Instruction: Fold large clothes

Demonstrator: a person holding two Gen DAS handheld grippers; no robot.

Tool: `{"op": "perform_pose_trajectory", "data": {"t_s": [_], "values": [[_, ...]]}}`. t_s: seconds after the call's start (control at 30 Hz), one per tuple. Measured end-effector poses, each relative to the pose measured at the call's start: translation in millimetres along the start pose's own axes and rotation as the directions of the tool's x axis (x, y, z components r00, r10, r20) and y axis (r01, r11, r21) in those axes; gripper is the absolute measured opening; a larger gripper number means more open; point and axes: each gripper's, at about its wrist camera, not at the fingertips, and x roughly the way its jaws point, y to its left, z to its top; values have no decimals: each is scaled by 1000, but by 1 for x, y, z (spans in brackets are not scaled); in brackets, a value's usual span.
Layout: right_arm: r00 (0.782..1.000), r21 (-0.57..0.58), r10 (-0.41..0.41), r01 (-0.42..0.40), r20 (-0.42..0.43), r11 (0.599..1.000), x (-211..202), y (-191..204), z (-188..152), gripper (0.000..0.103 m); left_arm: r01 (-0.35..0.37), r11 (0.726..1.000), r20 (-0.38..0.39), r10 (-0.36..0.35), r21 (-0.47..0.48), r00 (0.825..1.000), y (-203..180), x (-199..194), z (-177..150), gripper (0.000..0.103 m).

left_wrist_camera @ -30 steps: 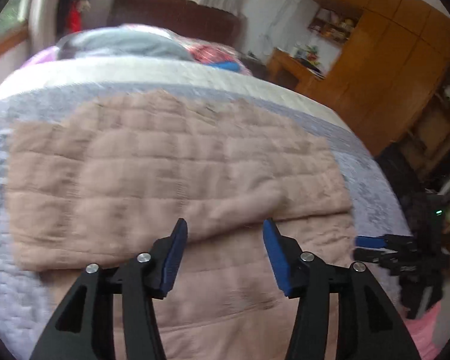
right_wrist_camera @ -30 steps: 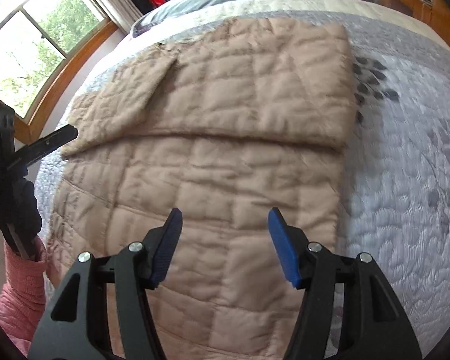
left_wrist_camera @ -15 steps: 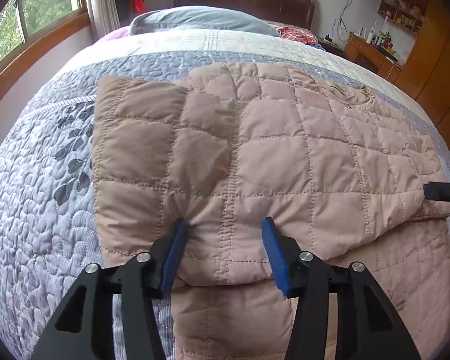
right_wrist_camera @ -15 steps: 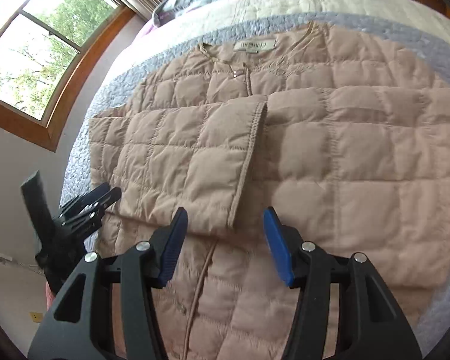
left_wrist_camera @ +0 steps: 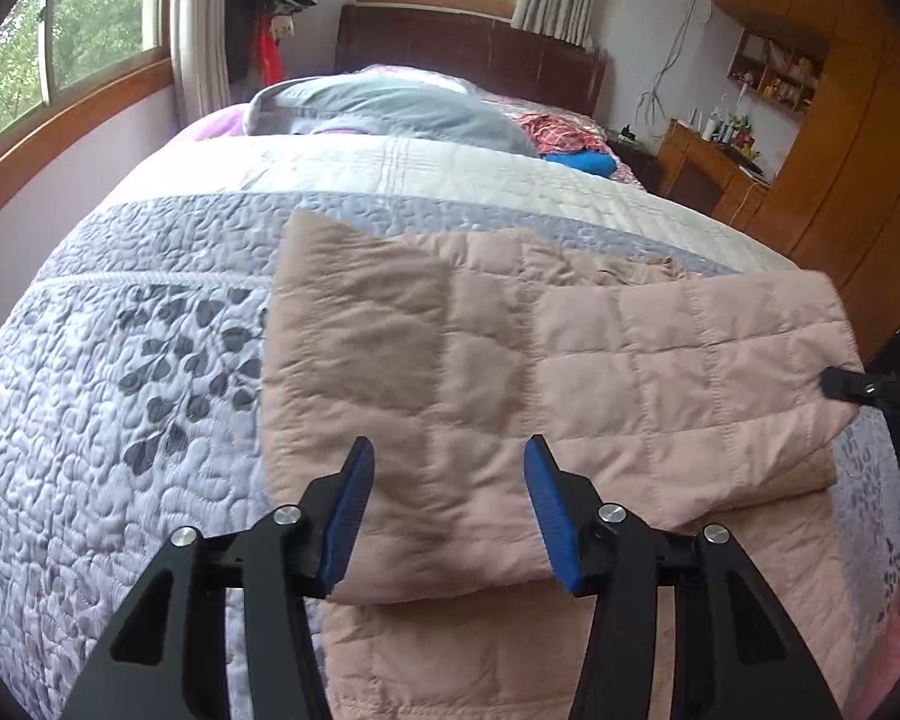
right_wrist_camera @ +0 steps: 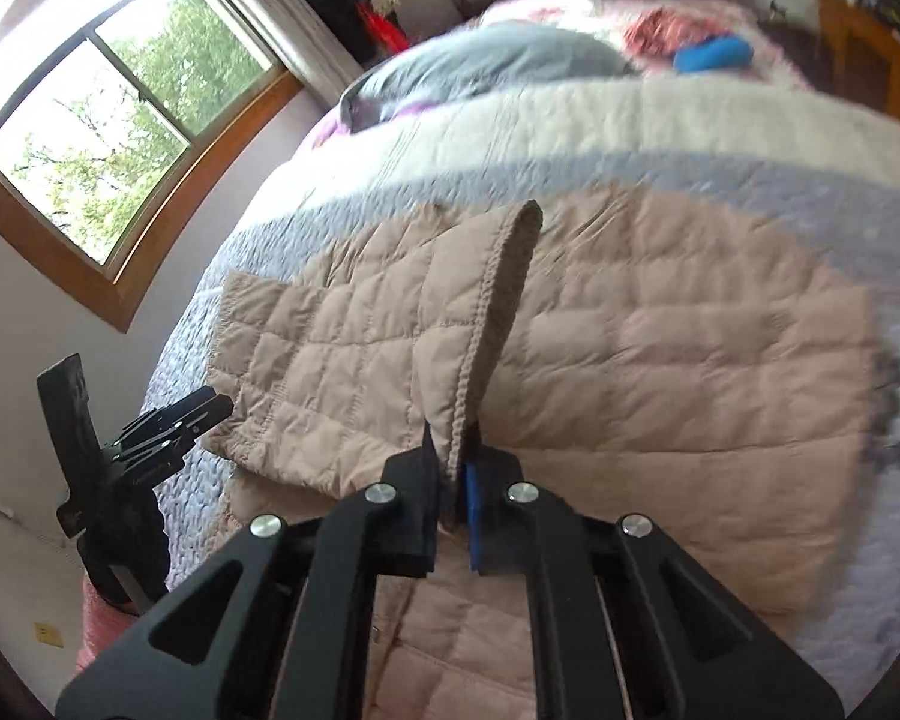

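Note:
A beige quilted jacket (left_wrist_camera: 510, 372) lies spread on the bed, with its sleeves folded across the body. My left gripper (left_wrist_camera: 444, 498) is open and empty just above the jacket's near folded edge. My right gripper (right_wrist_camera: 455, 468) is shut on the cuff of the jacket's sleeve (right_wrist_camera: 498, 276) and lifts that cuff edge up off the jacket (right_wrist_camera: 690, 372). The right gripper's tip also shows at the right edge of the left wrist view (left_wrist_camera: 852, 387). The left gripper shows at the left of the right wrist view (right_wrist_camera: 168, 426).
A grey patterned quilt (left_wrist_camera: 120, 390) covers the bed. A grey pillow (left_wrist_camera: 390, 114) and a red and blue pile of clothes (left_wrist_camera: 570, 144) lie by the dark headboard (left_wrist_camera: 468, 60). Windows are to the left, and a wooden desk and wardrobe (left_wrist_camera: 840, 168) are to the right.
My right gripper has closed on the sleeve cuff and raised it. My left gripper has drawn back a little and stays open.

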Motion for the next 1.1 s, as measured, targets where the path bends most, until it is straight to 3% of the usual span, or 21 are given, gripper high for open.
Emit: {"op": "perform_pose_trajectory", "data": {"t_s": [0.17,0.3,0.53,0.67,0.8,0.93,1.0,1.1], "values": [[991,49,-111,108,75,993,-52,-38,-4,5,5,999,-33,-3,42,999,-22,26,7,52],[985,116,-163,156,59,981,-56,-76,-13,5,-11,998,-77,16,69,997,-32,53,2,52],[983,230,-169,181,-73,956,19,-125,-46,6,-19,996,-119,29,85,993,-32,83,-10,53],[989,282,-121,140,-85,949,44,-140,-60,7,-28,995,-120,40,95,992,-33,87,-13,53],[984,271,-169,178,-57,946,28,-129,-58,14,-46,995,-134,58,87,989,-34,80,-7,52],[948,194,-292,266,123,944,-31,-85,-56,15,-38,997,-49,42,70,998,-42,40,-4,50],[959,144,-247,228,135,963,-36,-59,-55,15,-30,997,-27,32,68,999,-56,29,-3,50],[989,77,-130,124,67,989,-15,-26,-52,14,1,996,-30,2,89,1000,-80,28,-6,50]]}}
